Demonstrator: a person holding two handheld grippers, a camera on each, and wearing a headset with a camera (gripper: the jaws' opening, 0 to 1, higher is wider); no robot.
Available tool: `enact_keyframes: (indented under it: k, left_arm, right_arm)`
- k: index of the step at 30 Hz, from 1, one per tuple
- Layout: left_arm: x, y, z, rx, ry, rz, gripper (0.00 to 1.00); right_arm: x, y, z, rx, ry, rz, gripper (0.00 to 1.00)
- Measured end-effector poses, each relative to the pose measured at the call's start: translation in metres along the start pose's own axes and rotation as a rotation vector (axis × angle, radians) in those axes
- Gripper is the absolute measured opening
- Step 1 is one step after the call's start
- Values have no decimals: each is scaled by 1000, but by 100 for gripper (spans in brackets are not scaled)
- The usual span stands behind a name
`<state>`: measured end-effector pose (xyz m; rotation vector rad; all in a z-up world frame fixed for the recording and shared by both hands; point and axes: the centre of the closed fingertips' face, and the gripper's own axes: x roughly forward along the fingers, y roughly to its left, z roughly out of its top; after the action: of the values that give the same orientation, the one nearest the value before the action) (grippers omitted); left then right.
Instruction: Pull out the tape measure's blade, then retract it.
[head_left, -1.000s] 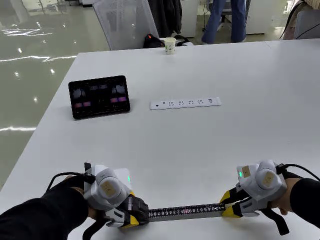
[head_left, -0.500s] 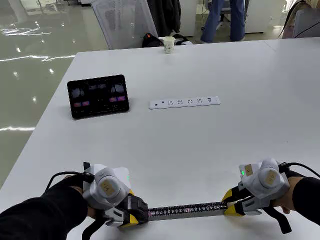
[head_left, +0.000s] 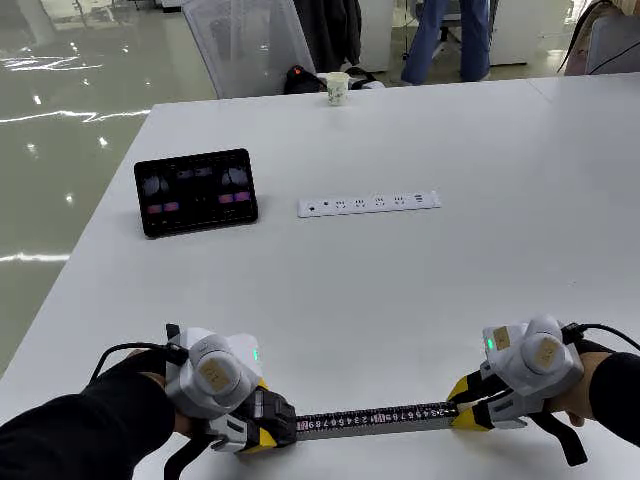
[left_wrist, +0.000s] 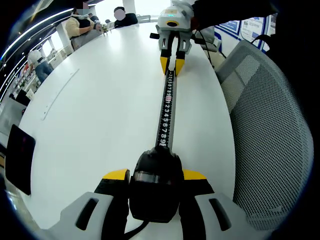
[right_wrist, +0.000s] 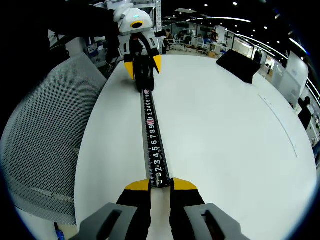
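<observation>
White table (head_left: 400, 270), glossy floor (head_left: 60, 150), left tool (head_left: 263, 415) clamping tape measure (left_wrist: 156, 180), right tool (head_left: 460, 405) pinching blade (head_left: 375, 420) tip

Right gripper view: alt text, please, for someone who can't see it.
The right gripper pinches the tip of a tape measure blade, which stretches across a white table to its black case, held by the left gripper. A mesh chair stands beside the table.

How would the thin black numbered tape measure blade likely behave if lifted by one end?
The thin black numbered blade lies straight between the black case in the left gripper and the right gripper, so it is probably stiff under tension. Being narrow and thin, it would likely sag or buckle unsupported. Released, it may snap back into the case.
</observation>
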<state>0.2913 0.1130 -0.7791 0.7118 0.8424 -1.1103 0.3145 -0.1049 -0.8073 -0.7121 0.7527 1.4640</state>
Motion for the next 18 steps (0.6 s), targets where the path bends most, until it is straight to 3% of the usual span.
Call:
enact_keyframes:
  k: [18]
  left_arm:
    - [0, 0, 0, -1, 0, 4, 33]
  right_arm:
    - [-7, -1, -8, 7, 4, -5, 10]
